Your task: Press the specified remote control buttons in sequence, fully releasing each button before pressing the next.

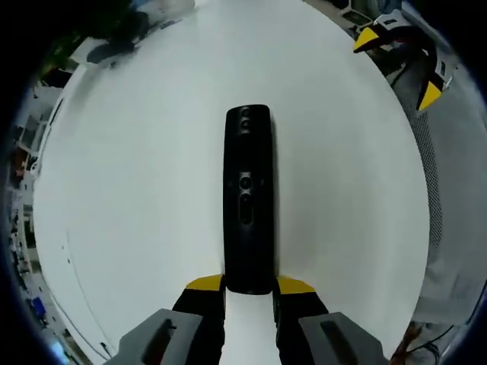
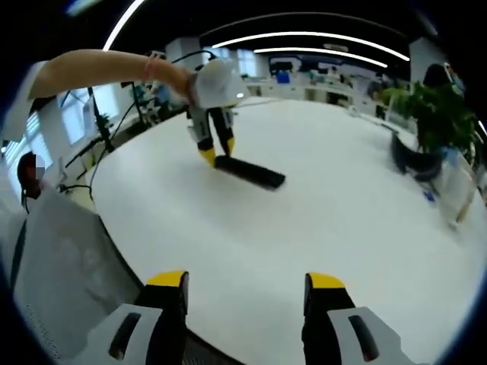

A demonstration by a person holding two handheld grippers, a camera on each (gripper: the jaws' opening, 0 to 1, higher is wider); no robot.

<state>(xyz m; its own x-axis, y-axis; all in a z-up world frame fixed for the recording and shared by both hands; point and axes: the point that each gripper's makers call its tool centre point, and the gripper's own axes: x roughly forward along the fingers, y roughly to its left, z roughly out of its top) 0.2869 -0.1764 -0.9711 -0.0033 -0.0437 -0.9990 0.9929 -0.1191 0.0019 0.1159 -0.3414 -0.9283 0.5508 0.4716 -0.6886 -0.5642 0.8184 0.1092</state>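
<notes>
White table in office: left gripper jaws clamp black remote's near end; right gripper wide open, holding nothing.

remote control: black plastic, slight sheen | table: white, smooth, matt

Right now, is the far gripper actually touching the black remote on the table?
Touching. In the left gripper view, the left gripper has its yellow tips against both sides of the remote's near end.
</notes>
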